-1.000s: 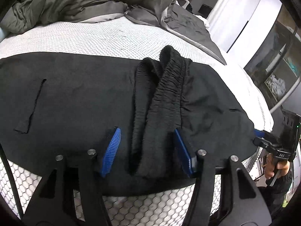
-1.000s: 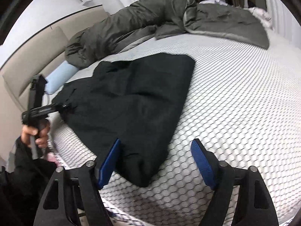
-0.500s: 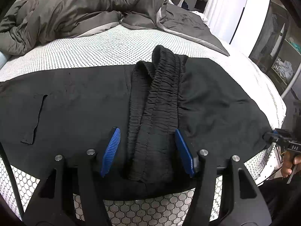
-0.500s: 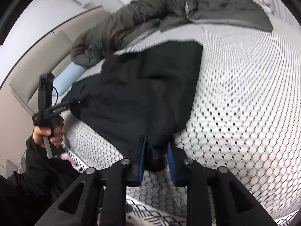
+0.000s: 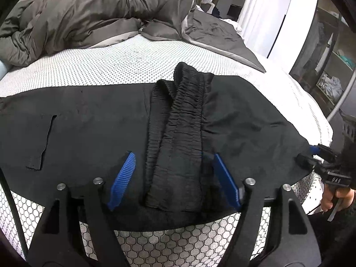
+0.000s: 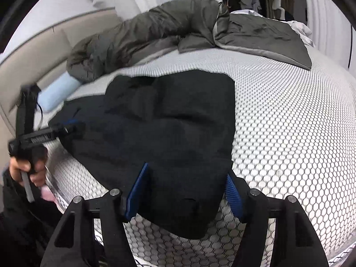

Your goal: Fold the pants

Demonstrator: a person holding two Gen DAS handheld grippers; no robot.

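The right gripper [image 6: 184, 191] has sprung apart off the black fabric pants [image 6: 169, 133]' hem; the left gripper [image 5: 173, 178] (jaws widening) straddles the waistband at lower centre.

1. Left gripper [image 5: 172, 181]: pointed down over the near edge of the pants [image 5: 89, 133]; jaws spread, just opened further, the gathered waistband lying between the blue pads untouched.
2. Right gripper [image 6: 189, 191]: angled down at the pants' near corner; jaws parted, just reopened, cloth lying loose between them.
3. Left hand [image 6: 26, 169]: wrapped round its handle, beside the pants' edge.
4. Right hand [image 5: 333, 198]: gripping its handle likewise.
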